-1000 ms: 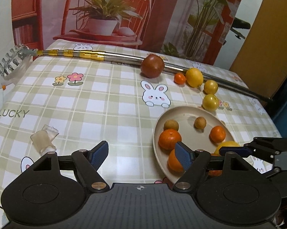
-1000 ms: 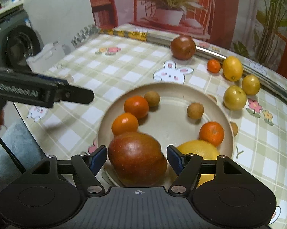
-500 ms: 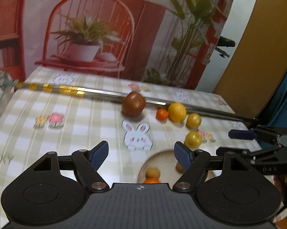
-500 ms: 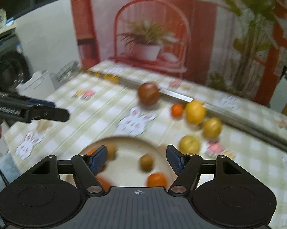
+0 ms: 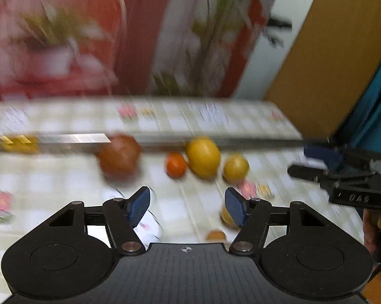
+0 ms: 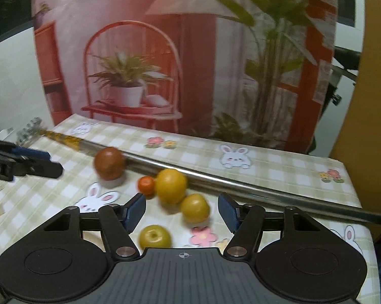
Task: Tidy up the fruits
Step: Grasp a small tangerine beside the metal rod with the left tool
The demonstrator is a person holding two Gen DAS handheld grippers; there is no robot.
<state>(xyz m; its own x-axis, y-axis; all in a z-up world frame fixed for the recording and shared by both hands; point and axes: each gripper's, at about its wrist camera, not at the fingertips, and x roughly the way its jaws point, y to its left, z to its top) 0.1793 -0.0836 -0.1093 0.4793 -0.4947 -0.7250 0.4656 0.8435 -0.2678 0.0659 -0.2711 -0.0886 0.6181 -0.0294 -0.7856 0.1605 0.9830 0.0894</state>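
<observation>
My left gripper (image 5: 188, 206) hangs above the green-and-white checked tablecloth with rabbit prints (image 6: 279, 174), its blue-padded jaws spread wide with nothing between them. The left wrist view is smeared, so small detail there is lost.

Going left to right in the right wrist view: a long silver metal pole with a yellow-banded end (image 6: 215, 177) crosses the whole cloth on a slant, from the far left edge down toward the right edge. It walls off the far strip of table. Against its near side sits a dark reddish-brown round fruit (image 6: 109, 163), touching or just beside the pole; I cannot tell which. Next comes a small orange mandarin (image 6: 146, 184), touching a large yellow-orange citrus (image 6: 171, 185) that sits tight under the pole. Just in front and to the right of that is a smaller yellow round fruit (image 6: 194, 207). Nearer to me, apart from the cluster, lies a yellow-green fruit with its stem dimple facing up (image 6: 155, 236).

My right gripper (image 6: 182, 212) is also wide open and holds nothing; the smaller yellow fruit shows in the gap between its blue pads (image 6: 228, 211), further off.

Open cloth lies left of the brown fruit and right of the yellow cluster, up to the table's right edge.
</observation>
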